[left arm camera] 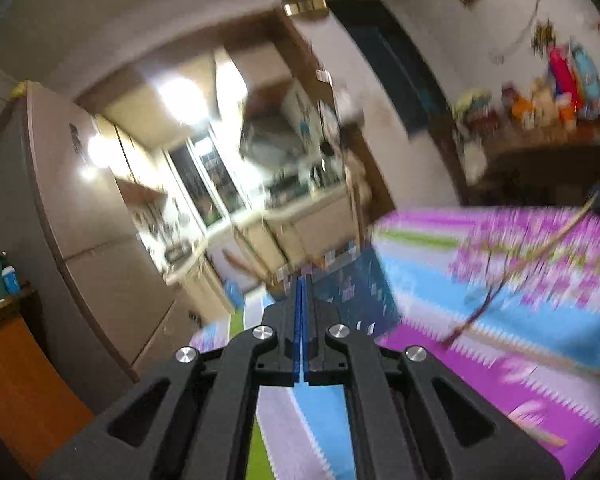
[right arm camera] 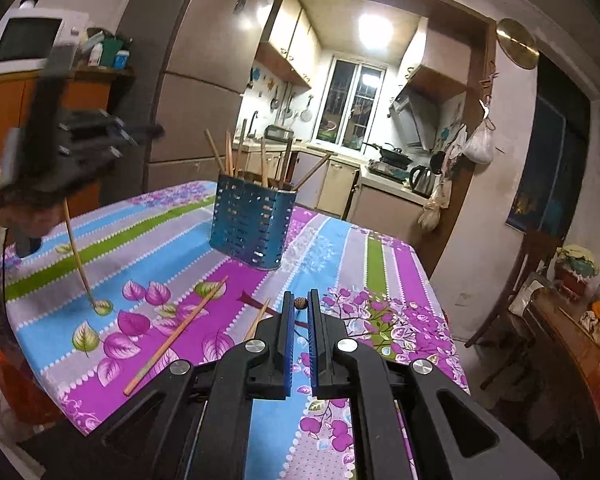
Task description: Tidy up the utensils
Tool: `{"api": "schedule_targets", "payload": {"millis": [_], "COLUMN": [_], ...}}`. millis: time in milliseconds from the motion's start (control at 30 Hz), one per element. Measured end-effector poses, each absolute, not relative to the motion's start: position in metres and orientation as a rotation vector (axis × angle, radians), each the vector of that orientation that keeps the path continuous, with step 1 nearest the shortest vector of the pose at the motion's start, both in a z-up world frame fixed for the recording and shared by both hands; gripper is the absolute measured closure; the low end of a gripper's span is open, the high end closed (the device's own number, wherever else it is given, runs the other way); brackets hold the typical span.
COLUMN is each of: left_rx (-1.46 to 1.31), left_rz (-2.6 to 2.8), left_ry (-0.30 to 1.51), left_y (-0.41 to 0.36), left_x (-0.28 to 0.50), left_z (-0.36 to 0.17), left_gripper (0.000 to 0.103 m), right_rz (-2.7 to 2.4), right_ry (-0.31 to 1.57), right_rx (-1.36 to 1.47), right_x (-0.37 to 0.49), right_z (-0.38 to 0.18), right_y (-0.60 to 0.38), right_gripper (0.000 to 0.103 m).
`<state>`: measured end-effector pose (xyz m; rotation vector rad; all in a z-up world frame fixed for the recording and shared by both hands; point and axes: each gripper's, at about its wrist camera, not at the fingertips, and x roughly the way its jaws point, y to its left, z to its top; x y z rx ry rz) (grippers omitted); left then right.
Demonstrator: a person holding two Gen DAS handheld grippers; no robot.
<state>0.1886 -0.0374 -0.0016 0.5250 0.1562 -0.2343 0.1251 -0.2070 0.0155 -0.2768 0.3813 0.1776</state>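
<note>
Behind our bright flowery tablecloth (right arm camera: 172,240) sits a kitchen. We are putting chopsticks into the blue metal holder (right arm camera: 252,226), full of little holes. Our left gripper (right arm camera: 66,194) pinches one thin wooden stick (right arm camera: 78,256). Our right gripper (right arm camera: 300,308) squeezes a stick with a round bead. Next we must aim each tip into the holder. One chopstick (right arm camera: 176,336) lies loose.

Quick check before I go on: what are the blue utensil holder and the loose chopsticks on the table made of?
Utensil holder: looks like thin sheet metal with a glossy blue finish; it has punched slot holes and reflects light. Chopsticks: probably bamboo or wood, matte tan, with no shine; the grain is too small to tell. Tablecloth: a printed sheet, fabric or plastic.
</note>
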Motion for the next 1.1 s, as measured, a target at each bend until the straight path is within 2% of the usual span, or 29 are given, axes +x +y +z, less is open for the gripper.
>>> {"api": "schedule_targets", "payload": {"millis": [233,267,467,533,633,733,767,800,1000,1100], "left_rx": [0.617,0.659,0.667,0.613,0.454,0.279,0.234,0.208,0.089,0.069], "left_rz": [-0.255,-0.242,-0.135,-0.116,-0.14,-0.237,-0.275,-0.307,-0.458,-0.488], "left_ry": [0.185,0.198,0.079,0.056,0.174,0.374,0.442,0.499,0.796,0.851], "left_y": [-0.044,-0.048,-0.044,-0.036,-0.016,0.003,0.005,0.004,-0.018,-0.025], "left_x": [0.178,0.177,0.166,0.16,0.164,0.163,0.161,0.158,0.144,0.136], "left_z": [-0.07,-0.078,-0.065,-0.034,0.01,0.025,0.022,0.017,-0.036,-0.052], "left_gripper": [0.103,0.1,0.1,0.1,0.1,0.085,0.078,0.076,0.073,0.073], "right_rz": [0.176,0.174,0.178,0.191,0.2,0.229,0.246,0.256,0.24,0.243], "right_ry": [0.404,0.408,0.418,0.426,0.439,0.454,0.499,0.569,0.717,0.742], "right_rx": [-0.278,-0.28,-0.287,-0.28,-0.247,-0.187,-0.155,-0.129,-0.11,-0.088], "right_x": [0.126,0.127,0.125,0.126,0.133,0.145,0.154,0.166,0.166,0.152], "right_z": [0.009,0.009,0.008,0.012,0.014,0.009,0.002,-0.009,-0.052,-0.056], "right_y": [-0.213,-0.213,-0.214,-0.217,-0.227,-0.237,-0.24,-0.243,-0.241,-0.243], "right_gripper": [0.096,0.096,0.096,0.096,0.096,0.096,0.095,0.095,0.095,0.094]}}
